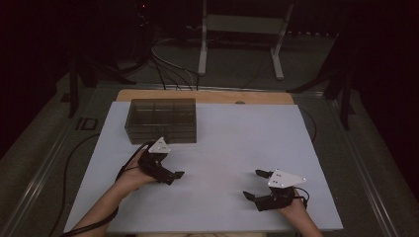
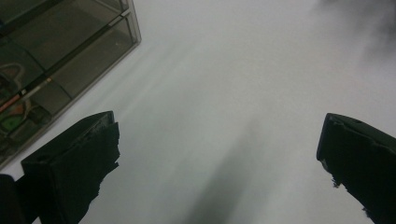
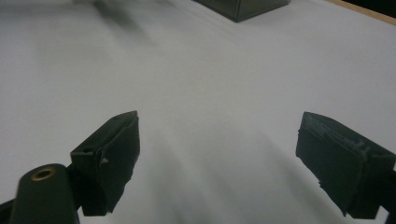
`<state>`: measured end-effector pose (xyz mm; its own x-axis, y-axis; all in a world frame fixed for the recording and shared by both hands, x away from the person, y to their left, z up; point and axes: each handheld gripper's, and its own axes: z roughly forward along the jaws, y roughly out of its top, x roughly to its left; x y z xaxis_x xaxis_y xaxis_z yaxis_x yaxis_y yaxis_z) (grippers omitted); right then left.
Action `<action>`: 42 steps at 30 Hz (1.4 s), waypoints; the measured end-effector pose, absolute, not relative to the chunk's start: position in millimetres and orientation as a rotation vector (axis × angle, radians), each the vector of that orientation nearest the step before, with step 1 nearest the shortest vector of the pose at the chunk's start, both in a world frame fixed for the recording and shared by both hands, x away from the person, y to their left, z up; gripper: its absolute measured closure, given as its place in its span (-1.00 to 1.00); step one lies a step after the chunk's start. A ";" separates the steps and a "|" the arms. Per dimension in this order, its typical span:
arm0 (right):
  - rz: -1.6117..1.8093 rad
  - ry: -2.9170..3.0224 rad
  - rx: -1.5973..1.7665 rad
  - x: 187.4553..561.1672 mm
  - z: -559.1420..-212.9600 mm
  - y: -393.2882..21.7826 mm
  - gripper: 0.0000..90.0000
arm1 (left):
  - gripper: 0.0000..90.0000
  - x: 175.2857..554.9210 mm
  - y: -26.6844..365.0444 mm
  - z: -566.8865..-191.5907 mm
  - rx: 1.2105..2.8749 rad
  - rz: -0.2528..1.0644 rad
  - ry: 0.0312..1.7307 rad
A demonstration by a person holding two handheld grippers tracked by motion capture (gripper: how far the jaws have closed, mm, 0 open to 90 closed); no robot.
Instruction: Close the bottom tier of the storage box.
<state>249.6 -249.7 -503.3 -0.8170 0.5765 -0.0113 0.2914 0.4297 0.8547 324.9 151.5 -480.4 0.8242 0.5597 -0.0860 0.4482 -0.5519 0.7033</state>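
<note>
Am holding left gripper [image 1: 165,170] near front edge of clear box [image 1: 161,120], jaws spread wide, gripping nothing. Right gripper [image 1: 257,183] hovering well apart at counter [image 1: 222,148] right front, jaws likewise apart, empty. Box sitting at counter's far left, just beyond left gripper. Risk, as I judge: careless reach nudging box across smooth sheet; thin transparent walls slipping between jaws.

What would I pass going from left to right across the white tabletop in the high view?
Transparent compartment box → left gripper → right gripper.
</note>
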 end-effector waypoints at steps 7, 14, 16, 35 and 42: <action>1.335 2.386 0.749 249.6 -503.3 -249.6 -0.70 | -1.00 316.0 154.7 -482.1 2.238 0.182 0.711; 1.334 2.386 0.749 249.5 -503.3 -249.6 -0.70 | -1.00 304.4 156.4 -483.4 2.256 0.187 0.679; 1.333 2.386 0.749 249.6 -503.4 -249.6 -0.70 | -1.00 301.4 158.1 -484.0 2.259 0.182 0.676; 1.333 2.385 0.748 249.5 -503.1 -249.5 -0.70 | -1.00 272.4 182.1 -492.5 2.253 0.169 0.678; 1.333 2.385 0.748 249.0 -503.0 -249.2 -0.70 | -1.00 265.9 192.2 -495.2 2.250 0.163 0.705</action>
